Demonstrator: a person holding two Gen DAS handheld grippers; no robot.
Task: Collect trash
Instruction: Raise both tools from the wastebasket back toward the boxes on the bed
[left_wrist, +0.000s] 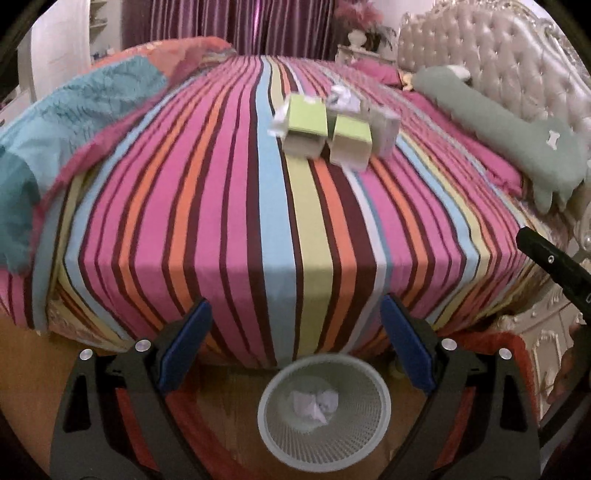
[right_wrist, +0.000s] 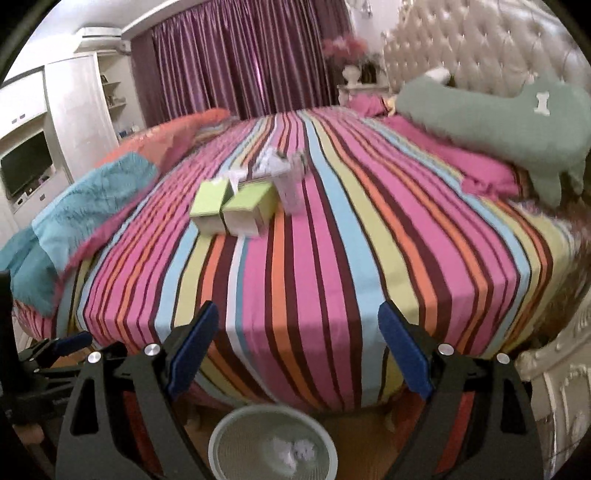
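Left gripper: nearest thing in left wrist view, blue pads spread wide at 7 and 5 o'clock, nothing between them
Bin: pale mesh wastebasket on the floor at 6 o'clock, below the gap between the fingers, just off the bed's edge
Bin contents: crumpled white paper lying at the bottom
Bed: striped sheet fills the centre of the view
Trash on bed: at 12 o'clock, well apart from both grippers
Green boxes: two side by side, touching or nearly so, open ends toward the camera
White box: just beside the green pair at their 3 o'clock
Crumpled paper: behind the boxes; another white scrap at their 9 o'clock side
Green plush: at 2 o'clock along the tufted headboard
Blue blanket: bunched at 10 o'clock
Other gripper body: black part visible at 3 o'clock edge

Right gripper: right wrist view, blue pads wide apart, holding nothing
Bin: at 6 o'clock, white paper wads inside
Green boxes: at 11 o'clock on the bed
White box: just beside them at their 3 o'clock
Crumpled paper: behind the boxes
Left gripper: partly seen at 8 o'clock, its opening not readable from here
Green plush: at 2 o'clock
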